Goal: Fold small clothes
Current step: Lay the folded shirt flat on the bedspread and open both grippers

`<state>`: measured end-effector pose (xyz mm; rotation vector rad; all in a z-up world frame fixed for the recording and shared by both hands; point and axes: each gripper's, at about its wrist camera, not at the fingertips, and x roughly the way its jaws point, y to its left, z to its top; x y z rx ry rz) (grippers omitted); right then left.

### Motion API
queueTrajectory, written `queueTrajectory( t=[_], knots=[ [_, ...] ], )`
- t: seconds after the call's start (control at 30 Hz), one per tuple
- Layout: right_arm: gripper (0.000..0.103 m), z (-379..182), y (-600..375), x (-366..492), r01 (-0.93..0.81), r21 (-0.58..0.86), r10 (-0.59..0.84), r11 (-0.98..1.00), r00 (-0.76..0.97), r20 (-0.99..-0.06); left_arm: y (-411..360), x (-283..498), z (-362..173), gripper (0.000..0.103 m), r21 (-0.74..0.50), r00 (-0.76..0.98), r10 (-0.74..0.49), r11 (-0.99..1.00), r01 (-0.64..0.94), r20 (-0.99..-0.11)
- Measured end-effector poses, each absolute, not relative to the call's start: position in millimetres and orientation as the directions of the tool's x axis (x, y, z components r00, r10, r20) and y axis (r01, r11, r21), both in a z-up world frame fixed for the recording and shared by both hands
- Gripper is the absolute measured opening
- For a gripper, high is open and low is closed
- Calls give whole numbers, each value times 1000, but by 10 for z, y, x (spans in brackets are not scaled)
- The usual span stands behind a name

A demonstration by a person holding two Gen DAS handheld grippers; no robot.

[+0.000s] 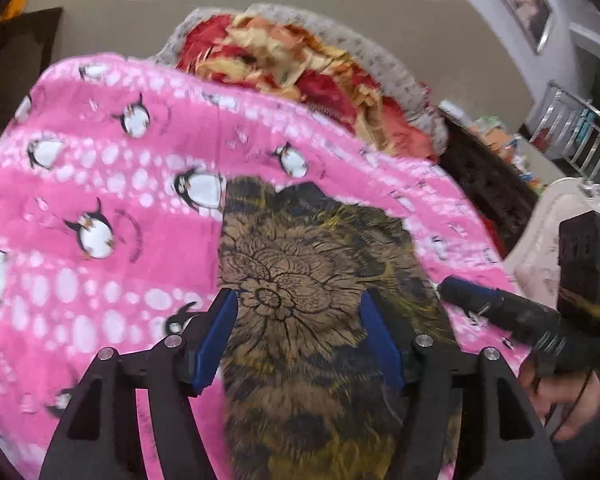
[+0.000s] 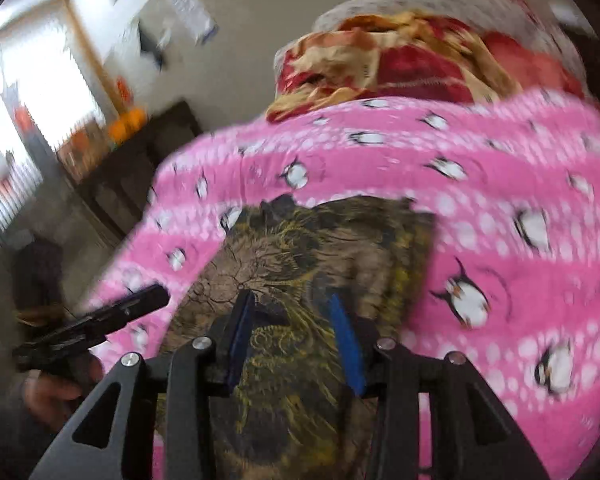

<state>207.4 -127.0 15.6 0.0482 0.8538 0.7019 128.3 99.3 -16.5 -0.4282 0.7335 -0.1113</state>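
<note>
A small brown-and-black garment with a floral print (image 1: 300, 280) lies folded into a long strip on a pink penguin blanket (image 1: 100, 184). My left gripper (image 1: 300, 296) hovers over its near part. The blue pads (image 1: 220, 332) are apart and nothing is between them. At the right edge, the right gripper (image 1: 456, 288) pokes in over the blanket, held by a hand (image 1: 560, 400). In the right wrist view, the same garment (image 2: 320, 240) lies below my right gripper (image 2: 290, 298), which is open and empty. The left gripper (image 2: 148, 300) shows at the left.
A crumpled red-and-gold quilt (image 1: 284, 64) is heaped at the far end of the bed. Dark wooden furniture (image 1: 488, 184) and a white piece (image 1: 556, 208) stand to the right. A dark cabinet (image 2: 140, 152) stands off the bed's left side, near a bright window.
</note>
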Motion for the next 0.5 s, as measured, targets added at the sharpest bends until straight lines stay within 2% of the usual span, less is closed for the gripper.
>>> queueTrajectory(
  t=[0.1,0.13,0.2,0.33,0.5],
  knots=[
    [22,-254,-1021,2261,-485,190,417,854,418,-807,915,1479,-490,44,-395,707,-210,912,-107,-675],
    [22,-367,-1044,2296,-473,162,389,866,434,-812,875,1476,-521,46,-360,715,-181,927,-105,-676],
    [22,-393,-1118,2289,-466,192,422,864,460,-781,842,1479,-491,48,-337,714,-169,936,-99,-679],
    [23,-180,-1169,2126,-471,173,409,865,460,-788,884,1267,-272,47,-336,691,-180,937,-96,-700],
    [23,117,-1257,1290,-631,147,503,762,433,-748,702,602,-118,47,-341,686,-237,940,-17,-688]
  ],
)
